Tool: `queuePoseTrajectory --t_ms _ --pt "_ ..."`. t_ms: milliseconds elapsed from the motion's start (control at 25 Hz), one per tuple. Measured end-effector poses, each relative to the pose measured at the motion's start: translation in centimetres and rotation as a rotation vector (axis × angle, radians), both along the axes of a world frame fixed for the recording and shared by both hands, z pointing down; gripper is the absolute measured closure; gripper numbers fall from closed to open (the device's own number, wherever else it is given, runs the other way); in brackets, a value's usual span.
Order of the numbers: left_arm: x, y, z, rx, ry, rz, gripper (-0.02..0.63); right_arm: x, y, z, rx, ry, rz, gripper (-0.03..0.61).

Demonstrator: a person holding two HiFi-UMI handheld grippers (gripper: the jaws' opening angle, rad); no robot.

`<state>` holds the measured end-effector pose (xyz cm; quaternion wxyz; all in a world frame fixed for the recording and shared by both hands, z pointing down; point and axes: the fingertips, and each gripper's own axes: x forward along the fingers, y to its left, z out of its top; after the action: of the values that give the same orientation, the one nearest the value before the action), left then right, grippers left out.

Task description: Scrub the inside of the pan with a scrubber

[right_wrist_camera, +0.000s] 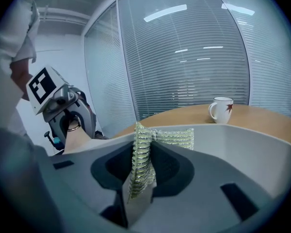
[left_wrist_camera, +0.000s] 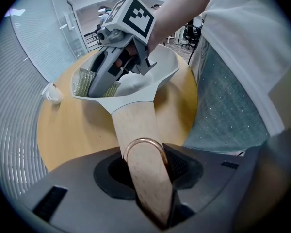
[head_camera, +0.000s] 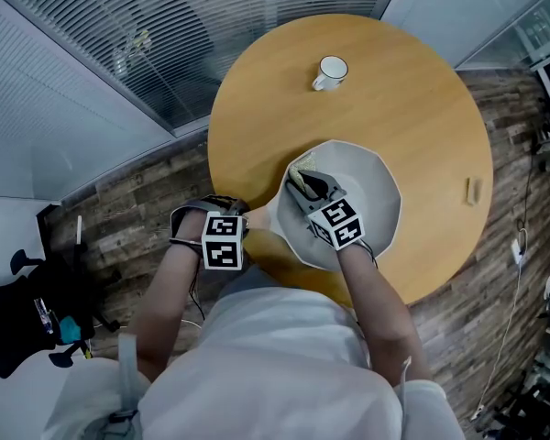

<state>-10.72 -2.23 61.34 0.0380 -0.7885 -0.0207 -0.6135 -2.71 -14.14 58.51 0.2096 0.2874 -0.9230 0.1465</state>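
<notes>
Grips the wooden handle of the pan with the left gripper, fingers clenched on the wood right at the copper ring, pointing steeply down at the near edge of the tabletop. Pinches the scrubber in the right gripper, fingers clamped on its folded edge, down inside the pan at the far-left part of the bowl. Risks twisting the pan around the handle if pressed hard off-centre, given a hold so far out on the handle and nothing else bracing the pan. Risks pushing the pan toward the near edge, where part of it already overhangs. Could also drag the thin mesh out of the fingers if it snags on the wall, or fold it aside and scrape bare fingertips on the coating. Leaves the mug well apart, out of harm. Cannot confirm contact between scrubber and pan: hidden under the gripper body from above, and probably touching the wall, judging by the right gripper view. Cannot tell whether the pan rests flat or is tipped slightly. Cannot identify the small pale thing near the right rim of the tabletop. Shows no dirt or foam clearly enough to judge how much scrubbing remains.
</notes>
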Motion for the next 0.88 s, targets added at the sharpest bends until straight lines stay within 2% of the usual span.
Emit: queuePoseTrajectory --t_ms 320,600,880 --pt "0.0 0.1 0.1 -0.001 -0.002 0.003 0.462 -0.7 1.8 -0.1 -0.026 -0.03 -0.091 0.474" --pt "0.0 -0.2 0.3 0.005 -0.019 0.017 0.46 -1.2 4.6 0.4 -0.068 -0.021 -0.25 0.465" --pt "-0.1 -0.3 0.2 0.018 -0.036 0.034 0.46 -1.3 6.6 0.4 -0.117 -0.024 -0.327 0.46"
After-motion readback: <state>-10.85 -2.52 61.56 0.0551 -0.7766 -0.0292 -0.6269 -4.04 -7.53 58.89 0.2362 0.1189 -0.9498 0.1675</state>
